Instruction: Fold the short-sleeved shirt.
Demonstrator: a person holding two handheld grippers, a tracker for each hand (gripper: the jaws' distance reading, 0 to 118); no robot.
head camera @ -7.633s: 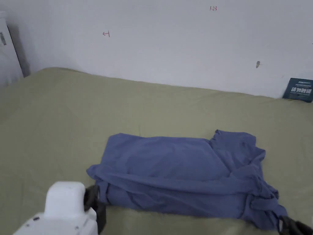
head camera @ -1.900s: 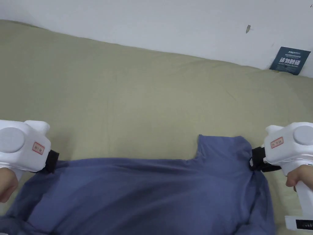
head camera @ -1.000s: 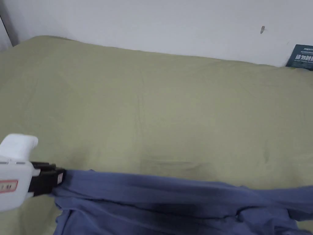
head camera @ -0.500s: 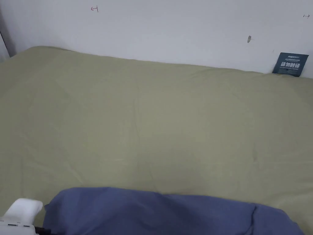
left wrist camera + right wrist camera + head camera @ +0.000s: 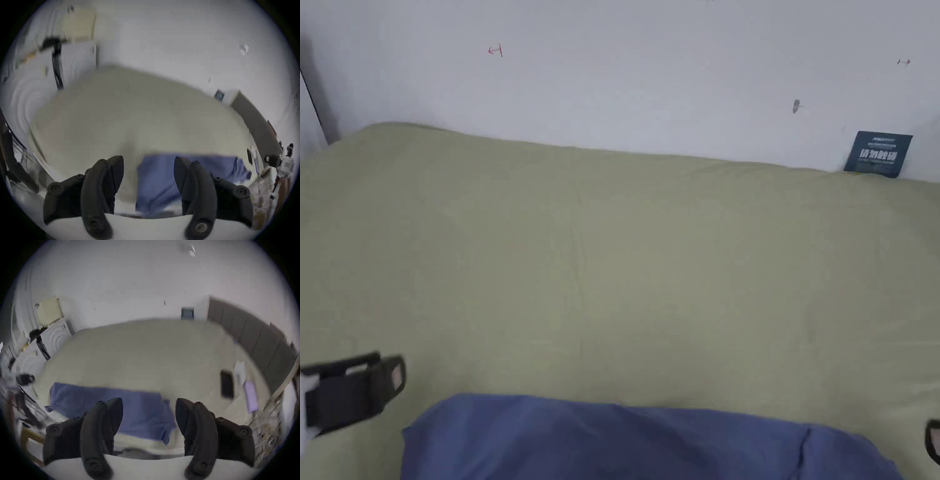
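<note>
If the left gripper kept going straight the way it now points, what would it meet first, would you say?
Probably the olive bed sheet. The open left gripper points over it, with the blue shirt's edge just to one side of the line. Motion blur leaves depth uncertain.

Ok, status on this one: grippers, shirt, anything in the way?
Left gripper open, right gripper open, both off the cloth. Blue shirt lying on the bed. Nothing in the way.

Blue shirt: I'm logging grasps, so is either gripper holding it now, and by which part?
Nothing is held. The left gripper and right gripper both have their jaws apart, with the blue shirt lying loose on the green bedsheet.
</note>
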